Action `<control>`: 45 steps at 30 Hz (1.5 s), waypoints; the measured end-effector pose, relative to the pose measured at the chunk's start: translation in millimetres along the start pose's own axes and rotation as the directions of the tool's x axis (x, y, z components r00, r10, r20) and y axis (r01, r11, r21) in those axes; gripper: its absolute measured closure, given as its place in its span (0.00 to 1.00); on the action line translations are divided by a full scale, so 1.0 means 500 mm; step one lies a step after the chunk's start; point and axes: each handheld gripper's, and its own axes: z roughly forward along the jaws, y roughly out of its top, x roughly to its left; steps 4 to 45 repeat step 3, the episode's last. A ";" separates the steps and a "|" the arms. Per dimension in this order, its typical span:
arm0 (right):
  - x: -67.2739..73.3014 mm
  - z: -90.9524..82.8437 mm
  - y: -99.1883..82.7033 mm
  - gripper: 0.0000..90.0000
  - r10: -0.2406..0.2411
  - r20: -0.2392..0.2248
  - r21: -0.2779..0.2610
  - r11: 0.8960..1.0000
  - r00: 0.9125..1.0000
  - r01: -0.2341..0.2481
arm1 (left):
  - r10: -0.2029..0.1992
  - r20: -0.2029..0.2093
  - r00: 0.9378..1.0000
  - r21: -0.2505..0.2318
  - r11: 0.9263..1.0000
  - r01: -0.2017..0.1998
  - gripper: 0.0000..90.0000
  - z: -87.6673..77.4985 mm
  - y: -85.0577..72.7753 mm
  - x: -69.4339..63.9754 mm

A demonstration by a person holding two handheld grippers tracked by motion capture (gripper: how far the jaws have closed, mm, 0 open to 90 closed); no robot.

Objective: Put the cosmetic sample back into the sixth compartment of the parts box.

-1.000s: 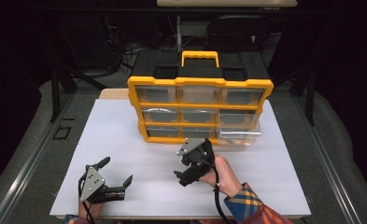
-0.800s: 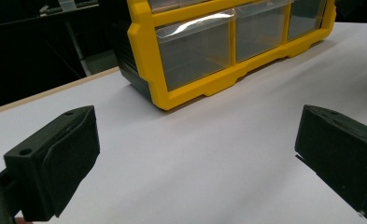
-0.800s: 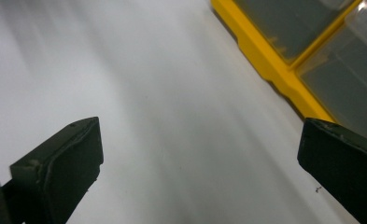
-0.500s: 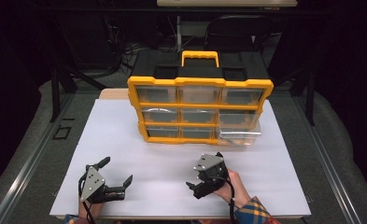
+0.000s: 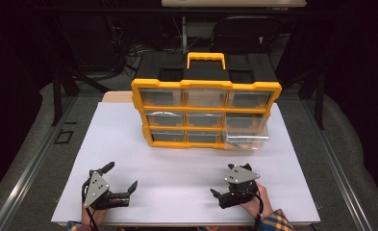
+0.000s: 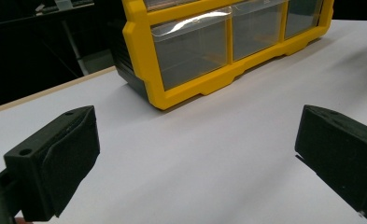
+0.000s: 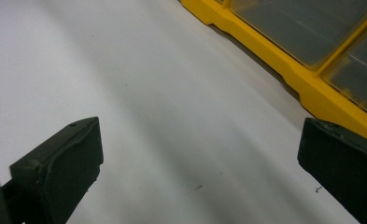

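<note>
Both claws—left claw (image 5: 121, 179), right claw (image 5: 225, 185)—gape wide, empty, low over table (image 5: 177, 168).

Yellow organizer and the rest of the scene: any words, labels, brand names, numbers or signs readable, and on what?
None can be read. The yellow drawer organizer shows no label or brand on its frame, handle or clear drawers. The white table top is blank. The left gripper and right gripper carry no legible marking.
</note>
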 end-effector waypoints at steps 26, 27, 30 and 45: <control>-0.005 -0.008 -0.007 0.00 0.014 0.009 -0.015 1.000 1.000 -0.013 | 0.003 0.002 1.000 0.002 1.000 -0.003 0.00 0.001 0.000 -0.001; -0.005 -0.008 -0.007 0.00 0.014 0.009 -0.015 1.000 1.000 -0.013 | 0.003 0.002 1.000 0.002 1.000 -0.003 0.00 0.001 0.000 -0.001; -0.005 -0.008 -0.007 0.00 0.014 0.009 -0.015 1.000 1.000 -0.013 | 0.003 0.002 1.000 0.002 1.000 -0.003 0.00 0.001 0.000 -0.001; -0.005 -0.008 -0.007 0.00 0.014 0.009 -0.015 1.000 1.000 -0.013 | 0.003 0.002 1.000 0.002 1.000 -0.003 0.00 0.001 0.000 -0.001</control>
